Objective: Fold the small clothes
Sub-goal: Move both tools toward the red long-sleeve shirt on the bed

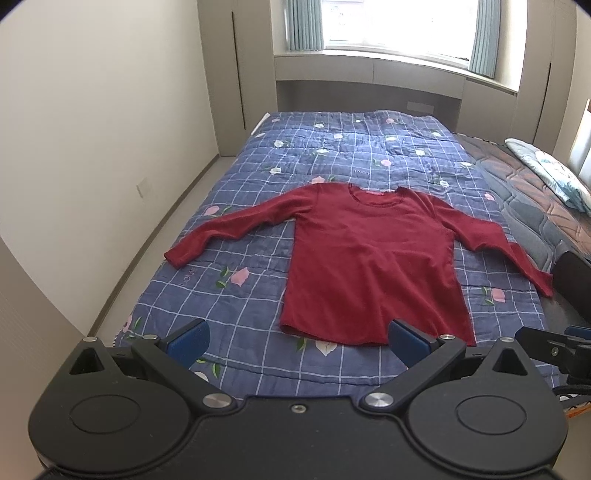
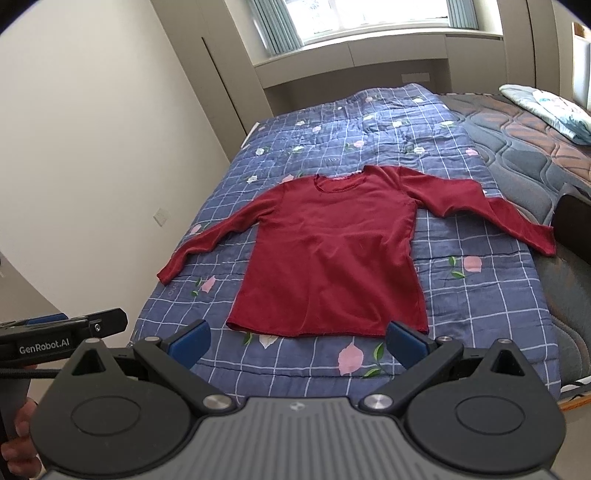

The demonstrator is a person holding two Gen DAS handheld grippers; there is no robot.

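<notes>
Shirt point(image 1: 369, 266): red, long-sleeved, flat on quilt point(image 1: 240, 206), front up, both sleeves spread out and angled down toward the near edge; collar on the window point(image 1: 399, 26) side, hem nearest the grippers.
Edges: quilt shows bare on all sides of shirt. Widest bare stretch lies beyond the collar, toward the window; a narrower strip lies between hem and the near quilt edge. Sleeve cuff on the wall point(image 1: 92, 122) side stops short of that quilt edge. The other cuff reaches the quilt edge, next to a dark object point(image 1: 572, 280).
Room beside shirt: bare mattress point(image 1: 532, 206) past the far sleeve, pillow point(image 1: 550, 173) lying on it.
Hidden: dark object is cut off by the frame; cannot tell what it is. Near quilt edge is covered by gripper bodies in both views. Shirt back not visible.
Left gripper point(image 1: 297, 341): jaws wide apart, holding nothing; hem lies just beyond, its middle and right part between the pads, no contact.
Right gripper point(image 2: 297, 341): jaws wide apart, holding nothing; hem just beyond and between the pads, no contact.
</notes>
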